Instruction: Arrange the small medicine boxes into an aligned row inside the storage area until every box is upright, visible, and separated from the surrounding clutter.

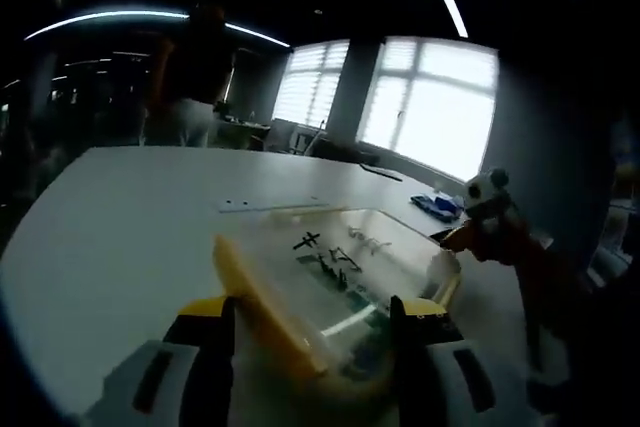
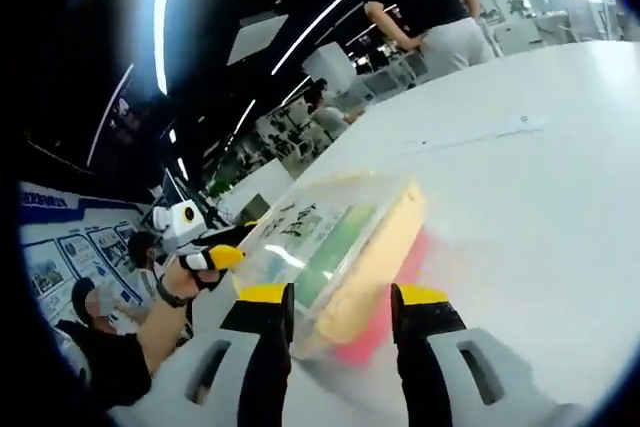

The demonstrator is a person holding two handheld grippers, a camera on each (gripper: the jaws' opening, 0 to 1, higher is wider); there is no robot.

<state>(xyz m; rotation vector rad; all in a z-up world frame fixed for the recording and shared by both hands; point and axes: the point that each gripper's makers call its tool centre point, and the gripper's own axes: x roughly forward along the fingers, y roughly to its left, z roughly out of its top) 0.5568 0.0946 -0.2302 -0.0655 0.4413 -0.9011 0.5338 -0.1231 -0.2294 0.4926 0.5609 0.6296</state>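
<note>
With each gripper set at one end, the clear plastic storage box with a yellow rim point(image 1: 335, 277) sits on the white table point(image 1: 130, 217), probably to be steadied. Both the left gripper point(image 1: 312, 332) and right gripper point(image 2: 340, 322) straddle an end with jaws part-open; whether they pinch it cannot be told

Your storage box point(image 1: 345, 277) is clear, glossy plastic; window light streaks across its lid, and the black characters on it look printed. Its end clip point(image 1: 265, 307) is opaque yellow plastic with a smooth, slightly shiny face. Your table point(image 1: 130, 237) is a white, smooth, matt surface with no visible grain. In the right gripper view, your right gripper point(image 2: 340, 332) has black jaws with yellow tips, a hard plastic look, dull rather than polished. Inside the box, a green pack point(image 2: 335, 242) looks like printed card, though blurred.
</note>
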